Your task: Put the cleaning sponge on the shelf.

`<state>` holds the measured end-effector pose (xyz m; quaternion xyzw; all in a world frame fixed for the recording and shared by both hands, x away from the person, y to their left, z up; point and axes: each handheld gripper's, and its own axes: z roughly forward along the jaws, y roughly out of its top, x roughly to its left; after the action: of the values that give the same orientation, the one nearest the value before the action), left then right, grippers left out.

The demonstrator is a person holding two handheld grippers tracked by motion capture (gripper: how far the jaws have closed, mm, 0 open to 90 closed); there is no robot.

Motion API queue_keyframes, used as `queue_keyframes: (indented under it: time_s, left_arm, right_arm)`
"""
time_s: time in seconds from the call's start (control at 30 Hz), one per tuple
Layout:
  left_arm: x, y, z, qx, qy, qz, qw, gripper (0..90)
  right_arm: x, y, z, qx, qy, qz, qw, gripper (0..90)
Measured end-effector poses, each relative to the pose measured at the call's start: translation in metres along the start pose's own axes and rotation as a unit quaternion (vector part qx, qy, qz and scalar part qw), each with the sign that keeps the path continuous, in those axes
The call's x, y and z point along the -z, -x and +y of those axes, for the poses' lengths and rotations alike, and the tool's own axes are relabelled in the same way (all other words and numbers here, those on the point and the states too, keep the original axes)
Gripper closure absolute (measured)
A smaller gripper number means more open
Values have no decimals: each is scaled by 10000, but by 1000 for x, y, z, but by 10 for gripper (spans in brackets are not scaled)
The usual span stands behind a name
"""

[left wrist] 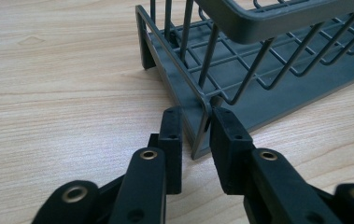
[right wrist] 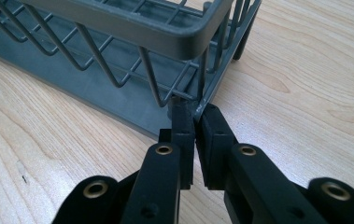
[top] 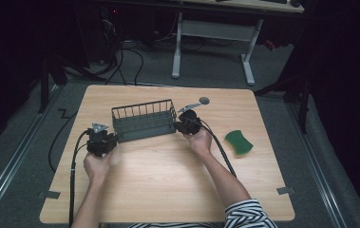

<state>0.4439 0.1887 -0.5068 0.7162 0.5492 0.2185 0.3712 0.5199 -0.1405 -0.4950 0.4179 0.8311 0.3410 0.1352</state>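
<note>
1. Wooden table point(top: 158, 185) carries everything, with the work at its middle.
2. Grey wire basket point(top: 143, 120) stands upright on its base near the table's centre, not yet lifted as far as I can judge.
3. Green sponge point(top: 239, 142) lies well apart to the right, untouched.
4. Right gripper point(right wrist: 194, 122) is pinched narrow on the basket's lower end edge, so that grip looks made.
5. Left gripper point(left wrist: 194, 135) straddles the opposite end's edge with a slight gap at the pads; closing fully, then moving the basket, remains.
</note>
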Motion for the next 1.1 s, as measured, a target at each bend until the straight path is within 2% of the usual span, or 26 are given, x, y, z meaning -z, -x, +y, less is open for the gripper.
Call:
queue_keyframes:
  time_s: [0.57,0.8,1.1]
  left_arm:
    - [-5,2,-1,-98,-38,-45,9999,854]
    - [-3,3,-2,-140,-62,-59,9999,861]
    - [-1,7,-3,-311,-127,-99,9994,864]
  right_arm:
    - [0,0,1,22,-47,15,10000,863]
    - [1,0,1,45,-64,25,10000,864]
    - [4,0,-1,66,-94,13,9999,865]
